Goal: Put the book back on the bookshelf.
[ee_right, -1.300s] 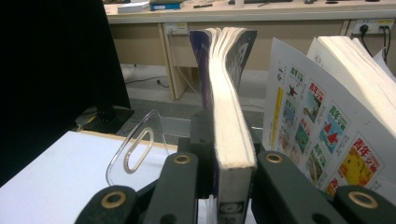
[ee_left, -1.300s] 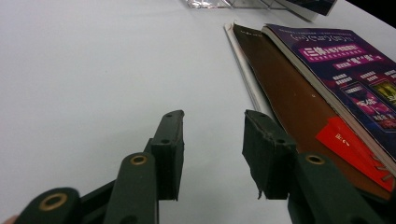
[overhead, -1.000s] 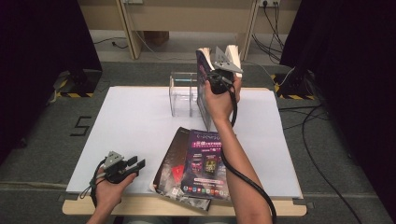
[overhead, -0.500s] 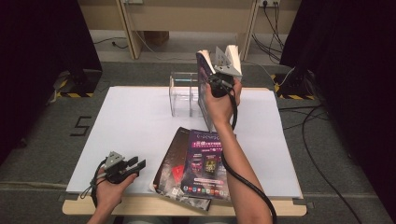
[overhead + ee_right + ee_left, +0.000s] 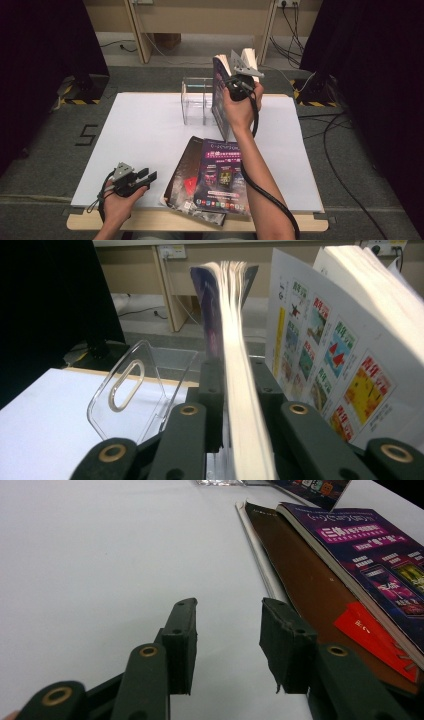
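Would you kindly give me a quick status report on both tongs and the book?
Right tongs just easing open, upright book between jaws at clear rack. Left tongs open, empty. Another book flat on table.

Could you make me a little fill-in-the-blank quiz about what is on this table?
1. The right gripper has an upright ____ between its jaws.
2. Beside that book stands a clear ____ book stand.
3. The left gripper hovers over the white tabletop with its jaws ____.
4. The purple-covered book near the front edge lies ____ on the tabletop.

Missing words: book; plastic; open; flat
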Demonstrator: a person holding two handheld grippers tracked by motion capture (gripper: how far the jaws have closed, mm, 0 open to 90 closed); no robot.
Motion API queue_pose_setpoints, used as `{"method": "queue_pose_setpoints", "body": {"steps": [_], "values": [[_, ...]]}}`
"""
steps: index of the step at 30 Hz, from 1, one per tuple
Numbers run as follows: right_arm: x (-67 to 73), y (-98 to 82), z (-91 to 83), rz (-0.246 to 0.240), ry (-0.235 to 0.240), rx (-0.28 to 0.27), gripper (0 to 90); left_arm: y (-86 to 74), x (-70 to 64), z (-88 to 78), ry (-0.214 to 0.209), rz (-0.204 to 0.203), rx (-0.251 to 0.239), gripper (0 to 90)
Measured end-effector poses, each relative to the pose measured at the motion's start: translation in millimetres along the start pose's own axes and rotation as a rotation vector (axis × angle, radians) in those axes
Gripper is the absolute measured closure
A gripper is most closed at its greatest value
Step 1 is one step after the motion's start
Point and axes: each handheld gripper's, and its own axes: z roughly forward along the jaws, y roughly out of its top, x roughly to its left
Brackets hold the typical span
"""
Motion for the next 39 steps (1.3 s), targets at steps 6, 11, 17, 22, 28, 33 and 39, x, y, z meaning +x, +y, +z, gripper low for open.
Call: {"method": "queue_pose_setpoints", "body": {"steps": [6,11,17,22,28,33,39], "values": [[-1.9,3.1,1.8,0.016,0.005,0.021,79.2,0.8,0.9,-1.1,0.001,-0.004,-0.004,57.6],[-3.1,3.4,2.4,0.024,0.001,0.029,78.3,0.5,0.4,-0.7,0.0,-0.001,-0.002,57.6],[-5.4,9.0,4.5,0.026,-0.008,0.045,77.8,0.8,0.5,-0.8,0.001,-0.001,-0.002,57.6],[-5.5,10.1,9.3,0.027,-0.008,0.073,78.0,0.7,0.9,-0.9,0.001,-0.002,-0.002,57.6],[-5.1,9.3,13.9,0.033,-0.007,0.103,80.1,0.9,1.1,-1.1,0.001,-0.002,-0.002,57.6],[-3.0,12.2,15.6,0.028,-0.022,0.125,82.7,0.8,1.0,-1.1,0.001,-0.002,-0.002,57.6],[2.7,11.2,16.0,0.007,-0.012,0.103,83.1,0.7,1.2,-1.3,0.001,-0.001,-0.001,57.6]]}}
